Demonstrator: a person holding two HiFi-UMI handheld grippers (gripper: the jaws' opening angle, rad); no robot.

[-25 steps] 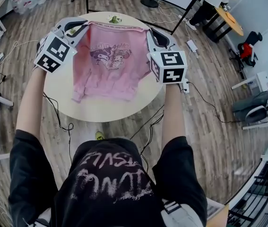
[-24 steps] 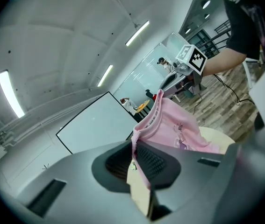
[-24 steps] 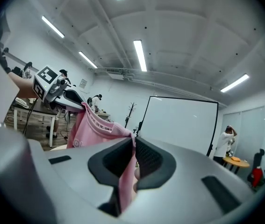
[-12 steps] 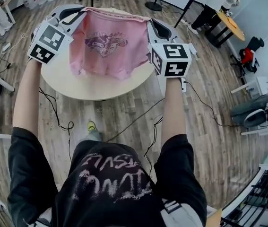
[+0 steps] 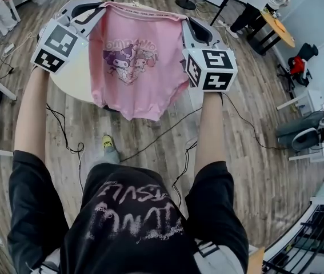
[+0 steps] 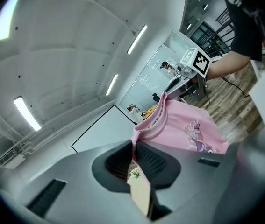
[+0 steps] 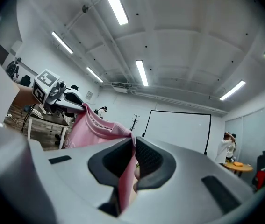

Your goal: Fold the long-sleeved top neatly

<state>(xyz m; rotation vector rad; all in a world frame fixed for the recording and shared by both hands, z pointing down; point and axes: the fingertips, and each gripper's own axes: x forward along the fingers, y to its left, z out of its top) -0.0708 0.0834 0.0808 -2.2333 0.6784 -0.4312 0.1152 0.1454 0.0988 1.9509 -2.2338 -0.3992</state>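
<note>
The round table [image 5: 70,83] stood below. The pink long-sleeved top [image 5: 136,67] hung spread over the tabletop's near edge. The left gripper [image 5: 98,9] and right gripper [image 5: 184,23] each had jaws clamped on one end of the garment's upper edge.

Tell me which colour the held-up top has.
The top is pink, with a purple cartoon print; the head view shows it best.
</note>
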